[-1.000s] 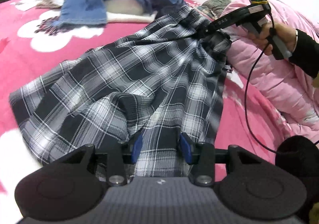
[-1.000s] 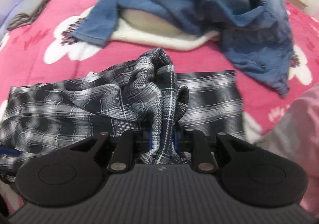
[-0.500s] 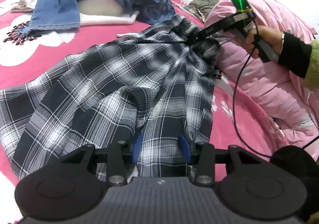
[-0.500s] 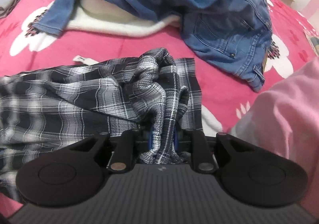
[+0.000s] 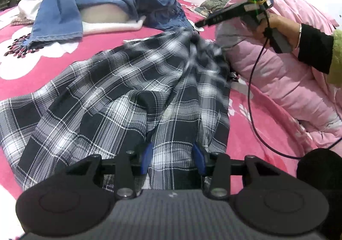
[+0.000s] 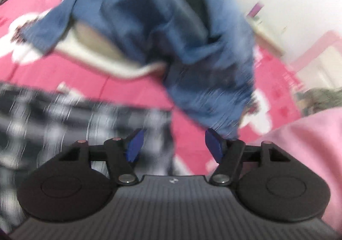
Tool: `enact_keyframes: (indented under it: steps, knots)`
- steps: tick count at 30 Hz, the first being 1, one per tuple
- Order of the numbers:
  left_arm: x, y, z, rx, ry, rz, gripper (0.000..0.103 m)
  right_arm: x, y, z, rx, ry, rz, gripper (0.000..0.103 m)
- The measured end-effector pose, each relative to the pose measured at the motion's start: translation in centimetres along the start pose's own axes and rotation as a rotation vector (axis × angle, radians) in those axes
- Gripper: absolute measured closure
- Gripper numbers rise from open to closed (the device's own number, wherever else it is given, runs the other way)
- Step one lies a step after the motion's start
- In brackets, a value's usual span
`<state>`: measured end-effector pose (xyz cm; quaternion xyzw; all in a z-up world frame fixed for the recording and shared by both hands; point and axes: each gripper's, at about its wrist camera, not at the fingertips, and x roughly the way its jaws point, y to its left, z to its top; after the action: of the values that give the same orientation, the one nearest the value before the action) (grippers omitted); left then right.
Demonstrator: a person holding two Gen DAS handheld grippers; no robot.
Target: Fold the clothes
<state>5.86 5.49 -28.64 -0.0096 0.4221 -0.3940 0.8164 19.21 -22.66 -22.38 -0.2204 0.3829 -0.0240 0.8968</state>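
Observation:
A black-and-white plaid garment (image 5: pixel 119 94) lies spread over the pink flowered bedspread (image 5: pixel 32 65). My left gripper (image 5: pixel 172 157) is shut on its near edge, a fold of plaid sitting between the blue pads. At the garment's far end a hand (image 5: pixel 277 26) holds my right gripper (image 5: pixel 198 24) just above the bunched cloth. Its jaws are opening and nothing is between them. In the blurred right wrist view the right gripper (image 6: pixel 175 139) shows its pads wide apart, with the plaid garment (image 6: pixel 64 116) lying below and to the left.
A heap of blue denim (image 5: pixel 102 0) over a white garment (image 5: pixel 111 25) lies beyond the plaid, also filling the right wrist view as blue denim (image 6: pixel 171 37). A puffy pink quilt (image 5: pixel 288 73) borders the right side. A black cable (image 5: pixel 252 99) hangs from the right gripper.
The right gripper's jaws have parted and let go of the bunched plaid cloth, which has dropped away from them. That gripper has swung and its view is now blurred. The left gripper keeps its hold.

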Motion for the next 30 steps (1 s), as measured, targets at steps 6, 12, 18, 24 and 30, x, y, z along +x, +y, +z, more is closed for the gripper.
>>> enact_keyframes:
  steps: [6, 12, 18, 24, 30]
  knots:
    - [-1.1, 0.1, -0.5, -0.022, -0.019, 0.008, 0.058, -0.7, -1.1, 1.1, 0.172, -0.058, 0.036, 0.046]
    - [-4.5, 1.4, -1.6, -0.091, -0.044, 0.0, 0.056, 2.6, 1.5, -1.7, 0.273, 0.089, 0.151, 0.053]
    - [-9.3, 4.7, -3.6, -0.222, -0.087, 0.062, 0.052, 2.0, 1.4, -4.1, 0.358, 0.097, 0.114, 0.054]
    - [-10.8, 10.3, -4.6, -0.43, -0.091, 0.116, 0.051, -9.9, 6.2, -3.5, 0.157, -0.19, 0.311, 0.052]
    - [-9.1, 13.7, -4.6, -0.562, -0.073, 0.07, 0.052, -17.7, 17.8, -6.2, -0.208, -0.18, 0.676, 0.048]
